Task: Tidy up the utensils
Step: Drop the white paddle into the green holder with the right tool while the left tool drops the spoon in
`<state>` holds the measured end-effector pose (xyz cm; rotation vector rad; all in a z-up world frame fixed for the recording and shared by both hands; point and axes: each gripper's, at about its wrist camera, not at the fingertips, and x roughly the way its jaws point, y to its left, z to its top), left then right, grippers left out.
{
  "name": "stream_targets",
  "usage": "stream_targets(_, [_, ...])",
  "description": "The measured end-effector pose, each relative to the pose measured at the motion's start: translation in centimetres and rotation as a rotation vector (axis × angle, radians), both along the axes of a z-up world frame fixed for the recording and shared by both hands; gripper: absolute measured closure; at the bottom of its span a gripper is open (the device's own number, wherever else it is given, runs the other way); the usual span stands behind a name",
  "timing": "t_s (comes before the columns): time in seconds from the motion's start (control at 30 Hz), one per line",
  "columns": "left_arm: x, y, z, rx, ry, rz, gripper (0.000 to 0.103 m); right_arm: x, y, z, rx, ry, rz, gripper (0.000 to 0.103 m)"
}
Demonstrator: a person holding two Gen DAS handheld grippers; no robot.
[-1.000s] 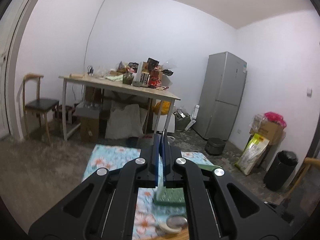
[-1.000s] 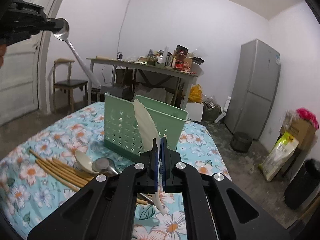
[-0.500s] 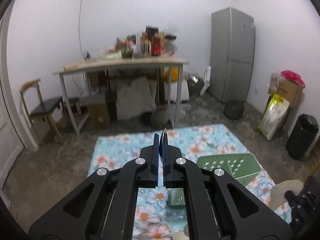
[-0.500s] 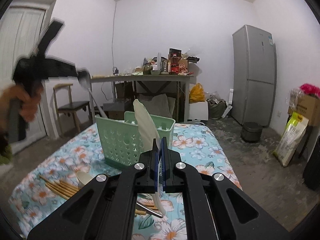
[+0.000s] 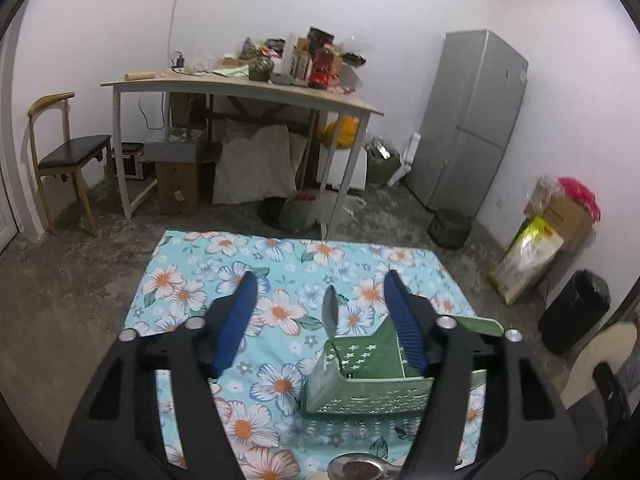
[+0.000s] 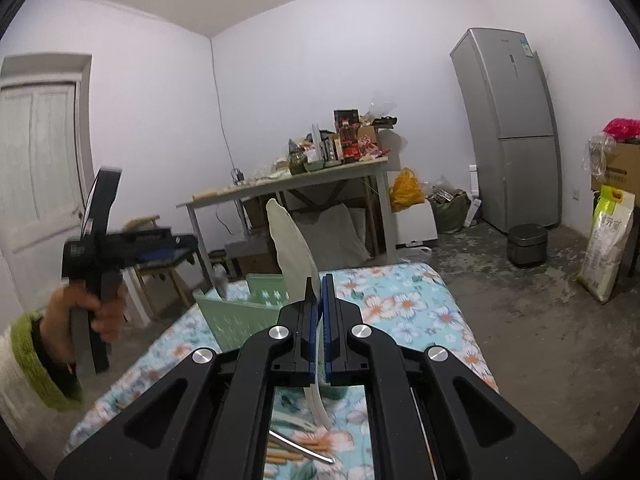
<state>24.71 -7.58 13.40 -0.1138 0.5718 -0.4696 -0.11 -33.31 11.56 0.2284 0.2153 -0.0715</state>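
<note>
left wrist view: the left gripper (image 5: 320,304) has just let its blue fingers (image 5: 236,320) spread wide, with nothing pinched between them. a shiny metal spoon (image 5: 330,314) stands upright in the green plastic basket with holes (image 5: 364,384), just below and between the fingers. the right gripper (image 6: 319,312) is pressed tight on a white plastic spoon (image 6: 292,256), long part pointing up. the basket (image 6: 240,320) sits just ahead of it and a bit left, so i think the white spoon goes there next.

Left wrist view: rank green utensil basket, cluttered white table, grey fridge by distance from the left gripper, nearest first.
1. Green utensil basket: on the floral cloth, right under the open left gripper, spoon standing in it.
2. Cluttered white table: mid-room, centre-left.
3. Grey fridge: against the back wall, right.
</note>
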Motion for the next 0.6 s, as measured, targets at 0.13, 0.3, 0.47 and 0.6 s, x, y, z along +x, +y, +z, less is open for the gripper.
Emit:
stream_targets(0.13, [-1.5, 1.9, -0.1, -0.038, -0.004, 0.017, 0.028, 0.6, -0.4, 2.0, 0.013, -0.063, 0.019, 0.1])
stream_targets(0.3, [-4.2, 4.5, -2.1, -0.061, 0.034, 0.035, 0.023, 2.9, -1.2, 4.8, 0.021, -0.149, 0.038, 0.1])
stream_targets(0.47, [-6.7, 6.1, -4.6, -0.006, 0.065, 0.053, 0.023, 7.0, -1.5, 5.0, 0.037, -0.151, 0.052, 0.1])
stream_targets(0.6, [-9.0, 7.4, -6.8, 0.045, 0.095, 0.055, 0.022, 10.3, -1.3, 3.5, 0.032, -0.104, 0.048, 0.1])
